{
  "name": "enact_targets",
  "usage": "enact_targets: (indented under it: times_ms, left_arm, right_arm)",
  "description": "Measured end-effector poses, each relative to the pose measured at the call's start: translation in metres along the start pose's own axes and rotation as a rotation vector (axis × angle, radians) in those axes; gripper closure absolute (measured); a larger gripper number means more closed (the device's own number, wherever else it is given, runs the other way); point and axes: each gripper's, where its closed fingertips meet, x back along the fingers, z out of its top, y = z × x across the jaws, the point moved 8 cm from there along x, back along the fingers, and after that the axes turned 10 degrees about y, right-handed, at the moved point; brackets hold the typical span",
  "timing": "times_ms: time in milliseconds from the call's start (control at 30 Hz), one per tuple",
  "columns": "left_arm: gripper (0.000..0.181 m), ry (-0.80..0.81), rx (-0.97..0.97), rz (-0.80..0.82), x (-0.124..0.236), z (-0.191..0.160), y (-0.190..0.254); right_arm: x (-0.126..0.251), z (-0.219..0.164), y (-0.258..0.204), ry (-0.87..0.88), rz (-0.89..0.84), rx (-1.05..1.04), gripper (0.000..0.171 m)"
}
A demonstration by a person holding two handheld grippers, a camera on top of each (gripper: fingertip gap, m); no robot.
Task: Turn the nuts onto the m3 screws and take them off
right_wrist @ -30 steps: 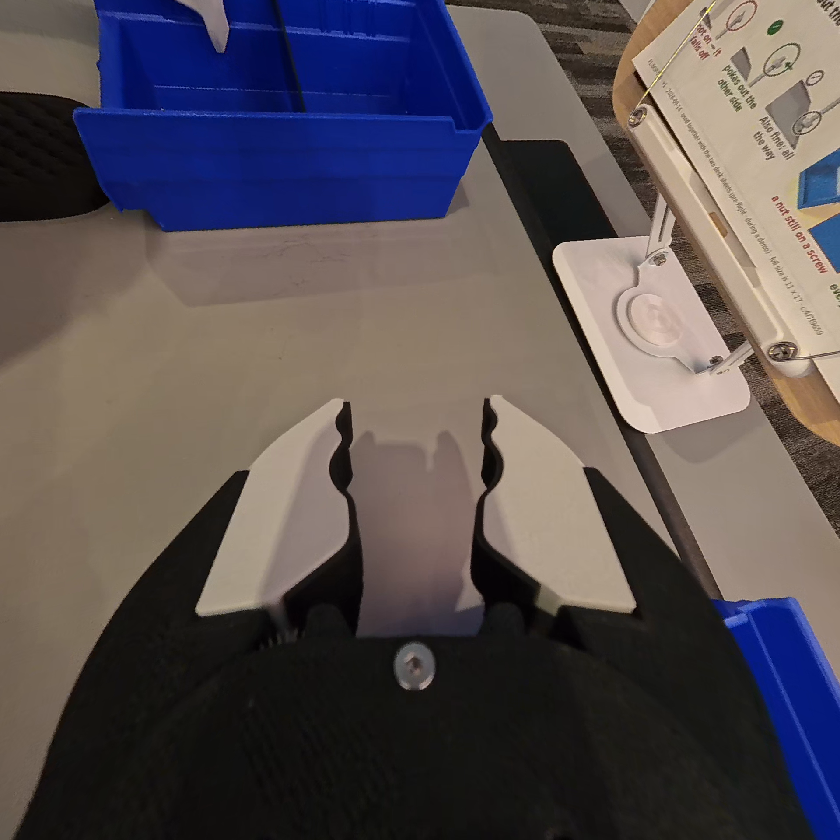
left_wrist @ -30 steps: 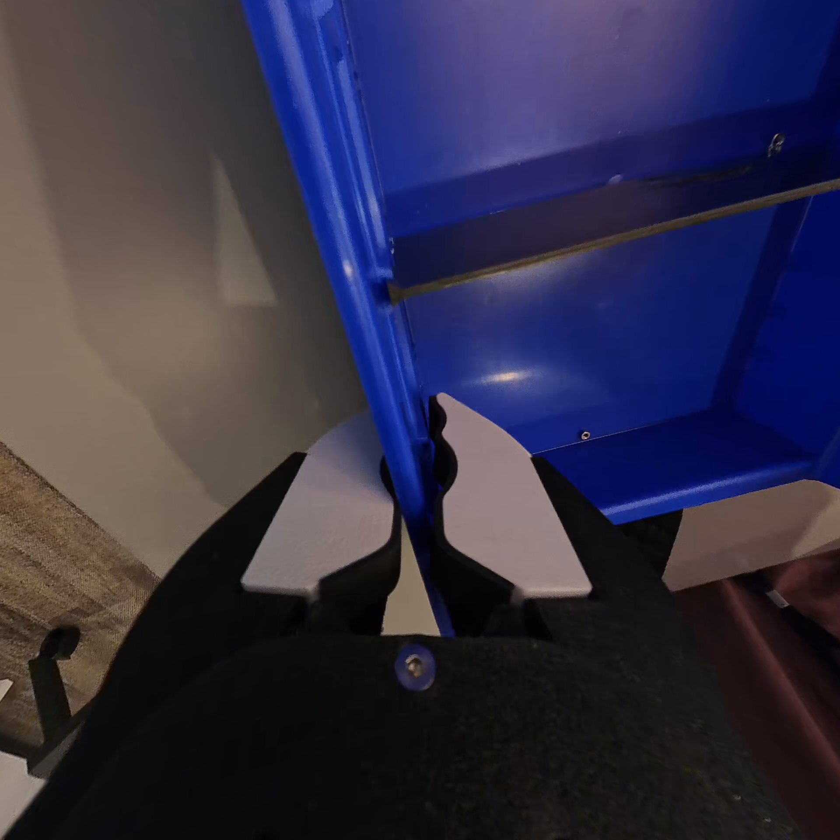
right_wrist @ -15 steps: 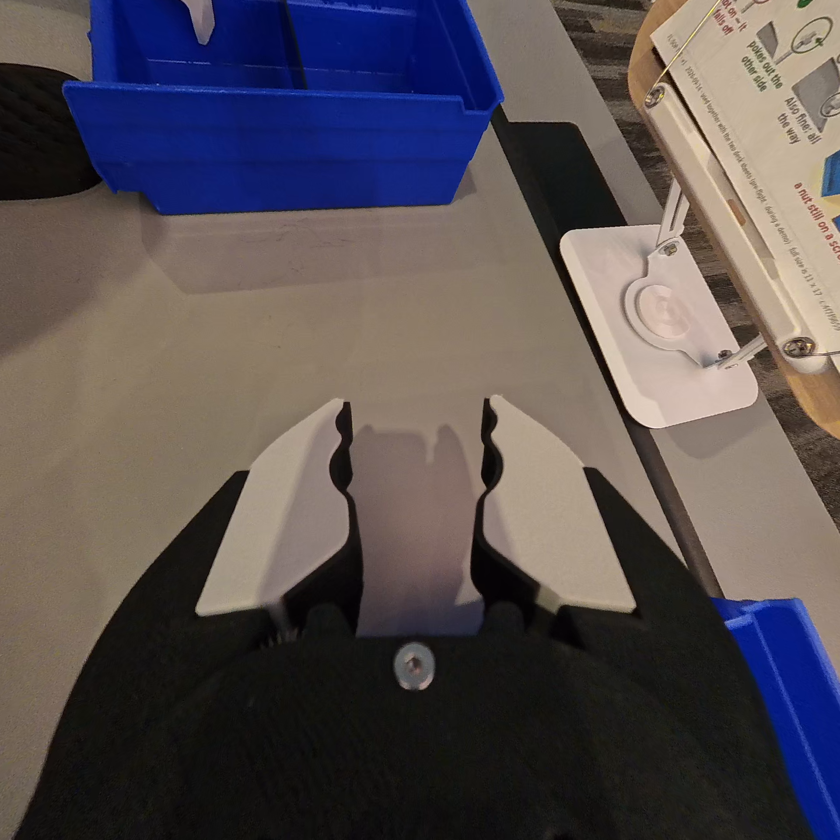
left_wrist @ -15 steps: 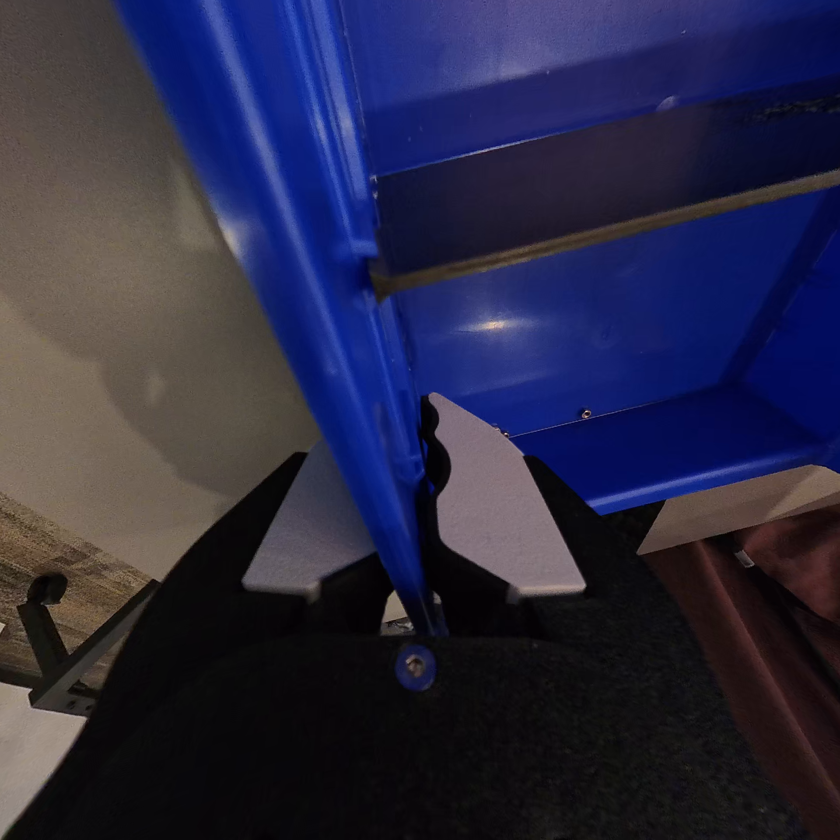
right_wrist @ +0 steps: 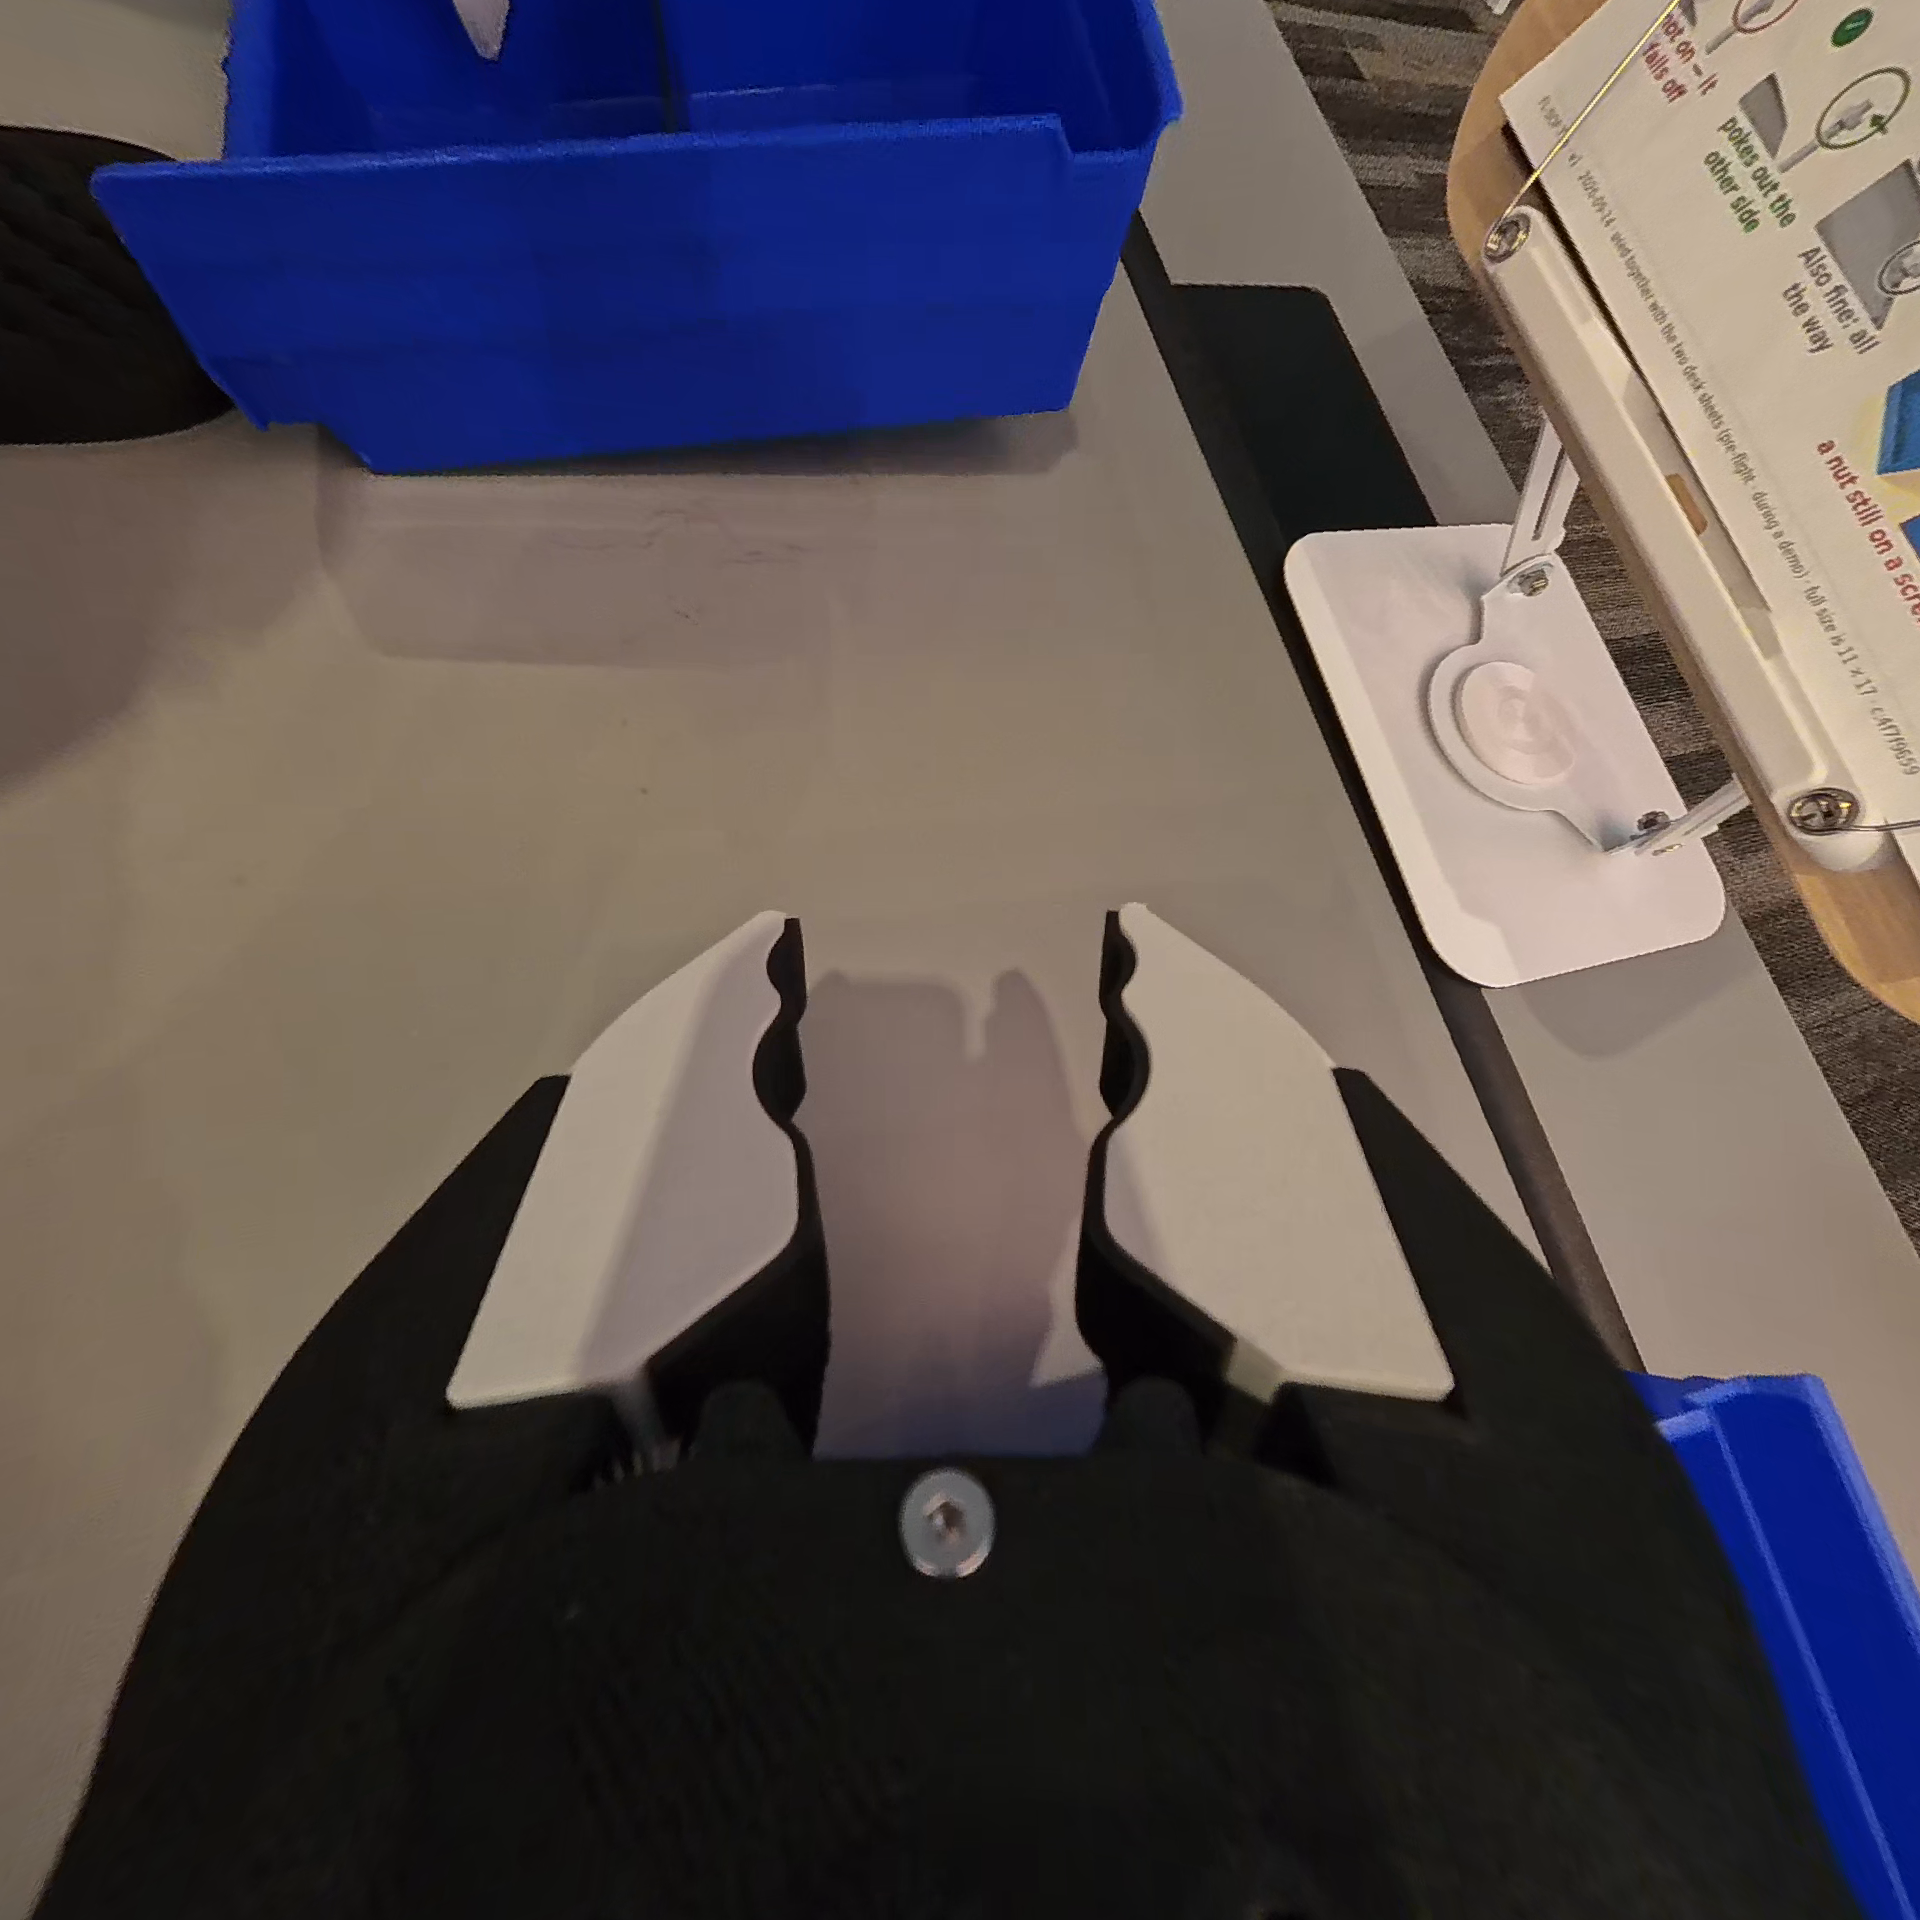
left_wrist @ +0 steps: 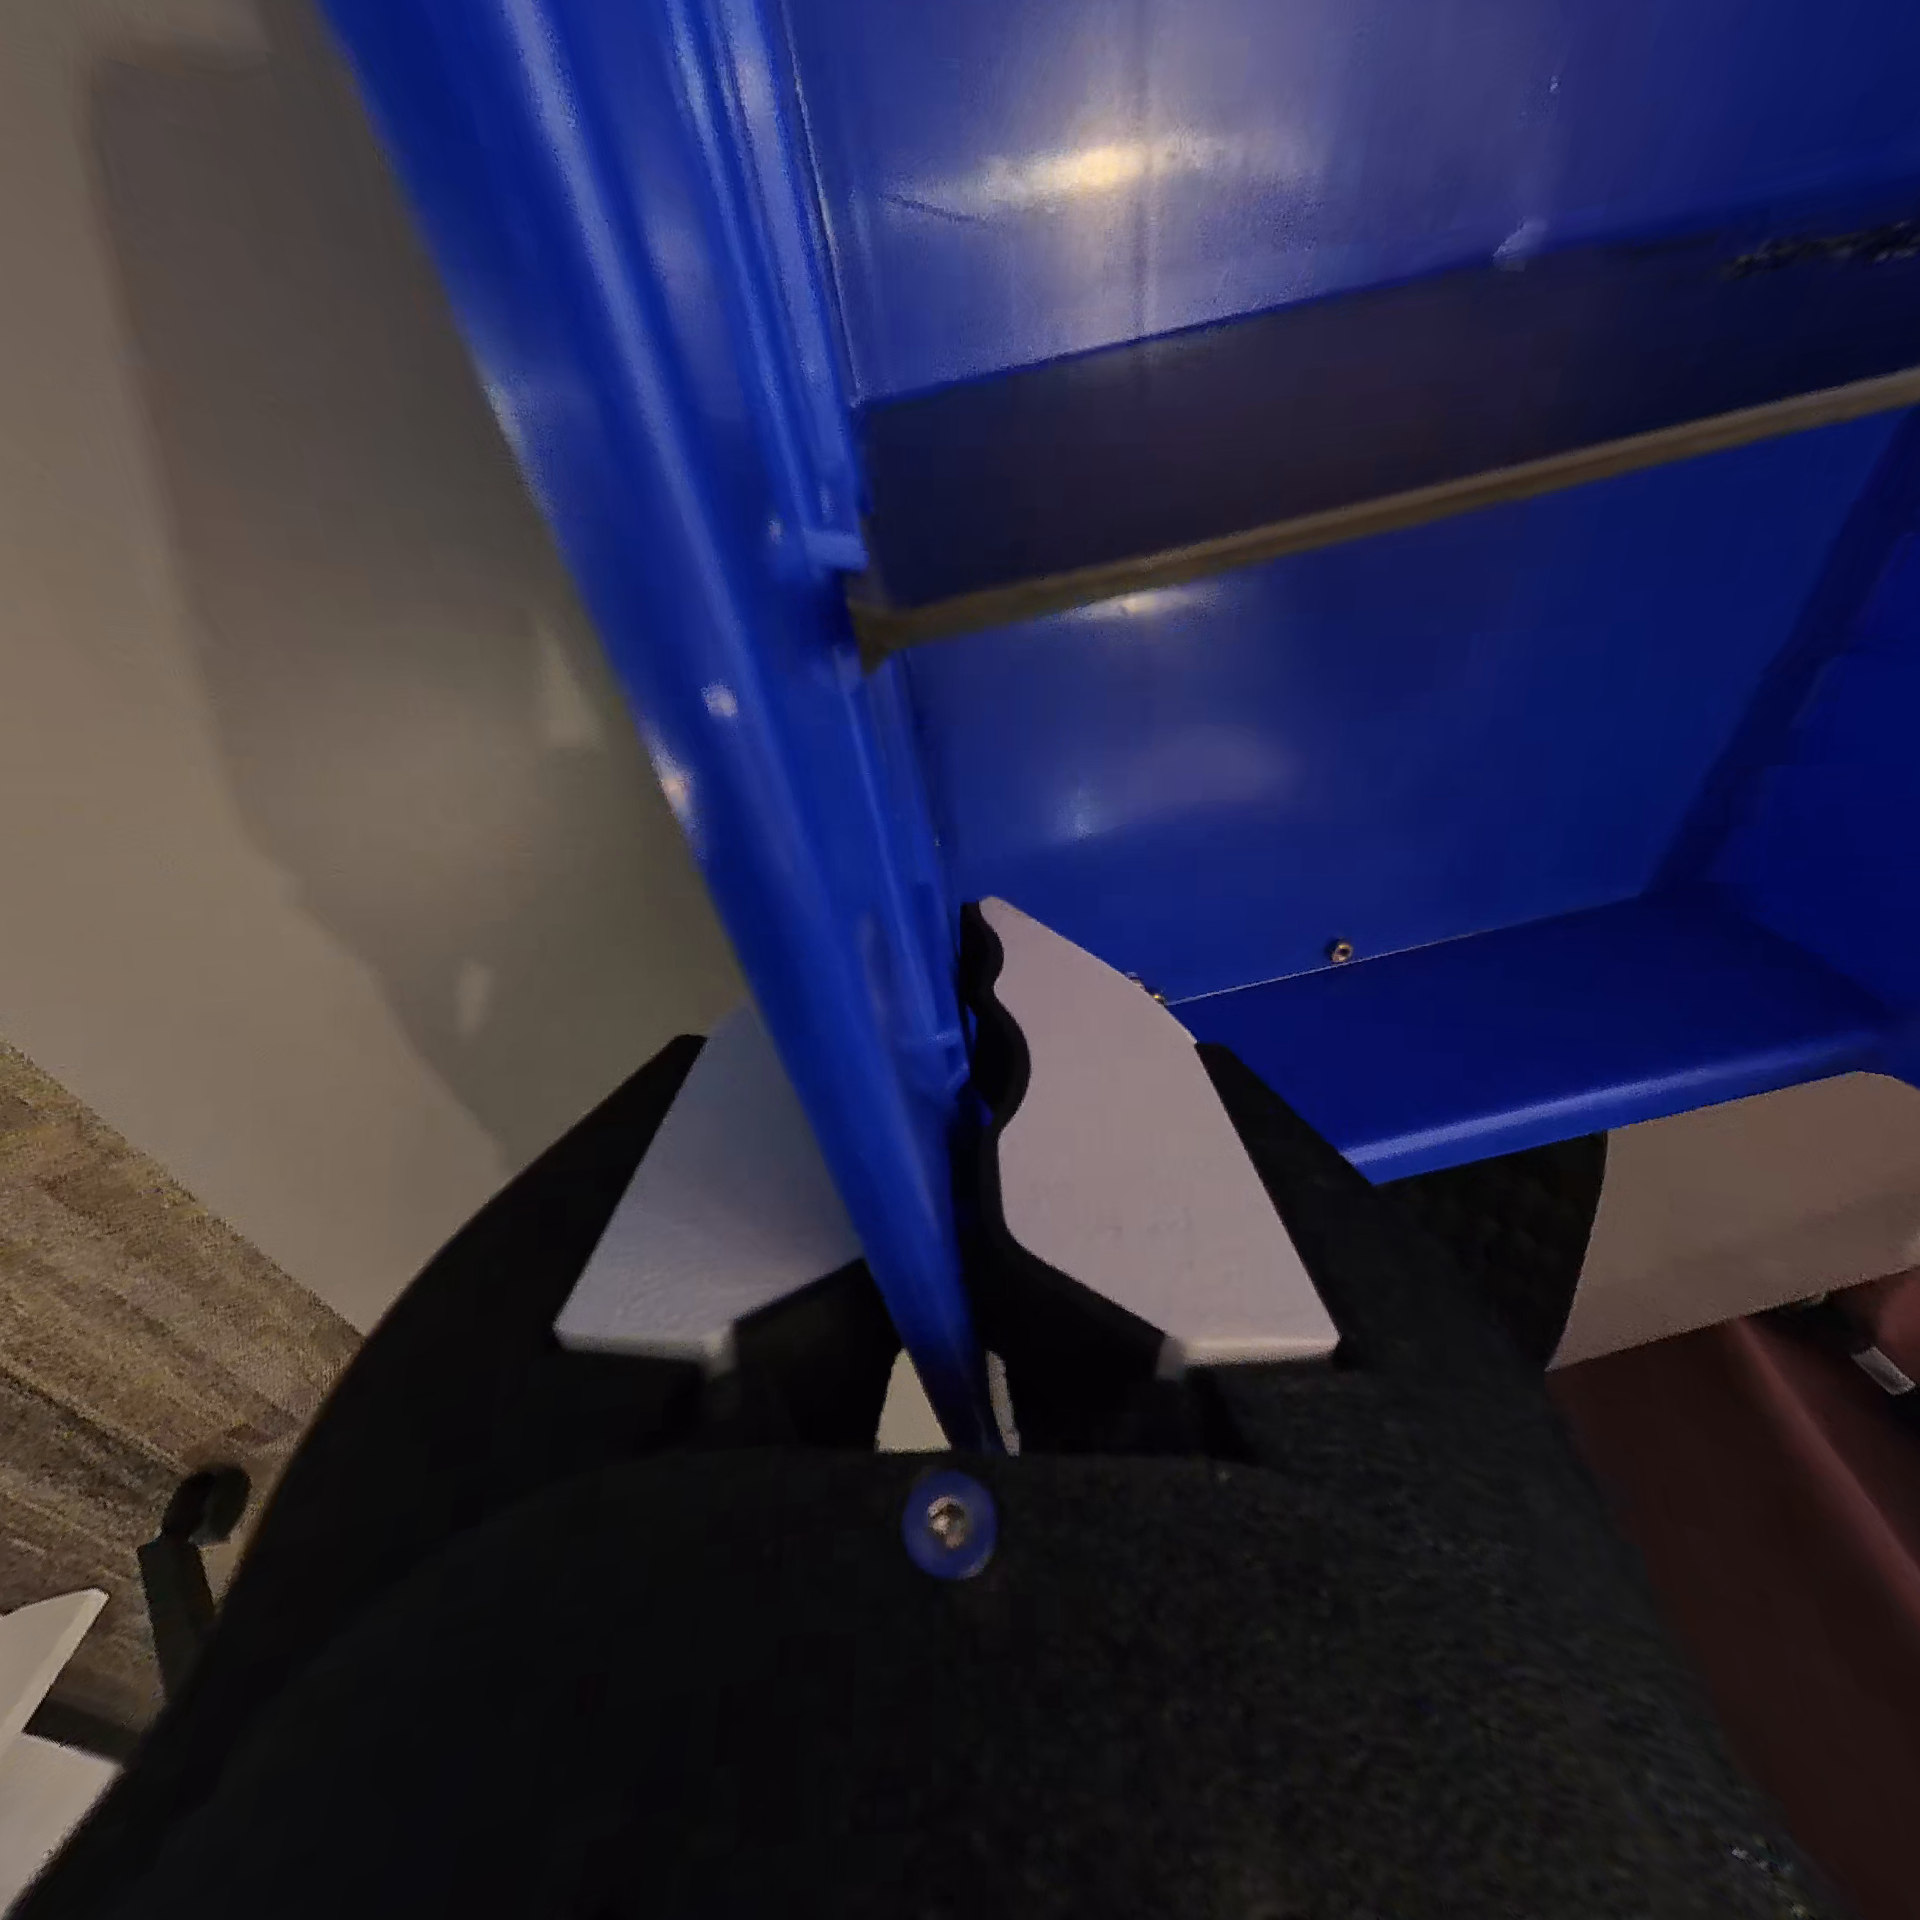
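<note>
My left gripper (left_wrist: 940, 935) is shut on the side wall of a blue divided bin (left_wrist: 1351, 748) and holds it tilted, close to the camera. Its left finger is hidden behind the wall. Two tiny metal nuts (left_wrist: 1342, 948) lie at the low edge of the near compartment. A dark divider (left_wrist: 1351, 540) crosses the bin. In the right wrist view the same bin (right_wrist: 665, 312) is at the table's far side, with the left gripper's fingertip (right_wrist: 483, 26) inside it. My right gripper (right_wrist: 951, 935) is open and empty above the grey table (right_wrist: 520, 831).
A white stand base (right_wrist: 1496, 748) carries an instruction sheet on a board (right_wrist: 1766, 312) at the right. A black strip (right_wrist: 1278, 416) runs along the table's right side. A second blue bin's corner (right_wrist: 1808, 1558) is at the lower right. Carpet floor (left_wrist: 125, 1299) lies beyond the table edge. The gap from one gripper's tips to the other's is roughly 45 cm.
The bin has tipped further and come closer to the left camera, still clamped by the left gripper. The right gripper has drifted slightly over the table and stays open.
</note>
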Motion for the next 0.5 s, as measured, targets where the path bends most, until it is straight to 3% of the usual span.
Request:
enact_targets:
  times_ms: [400,500]
  left_arm:
    - [0.178,-0.005,0.069,0.005,-0.002,-0.007,-0.01]
    - [0.177,-0.045,0.01,-0.018,-0.009,-0.009,0.013]
  right_arm:
    - [0.0,-0.002,0.001,-0.008,-0.006,-0.005,0.115]
    - [-0.003,-0.002,0.001,0.001,0.009,-0.015,0.115]
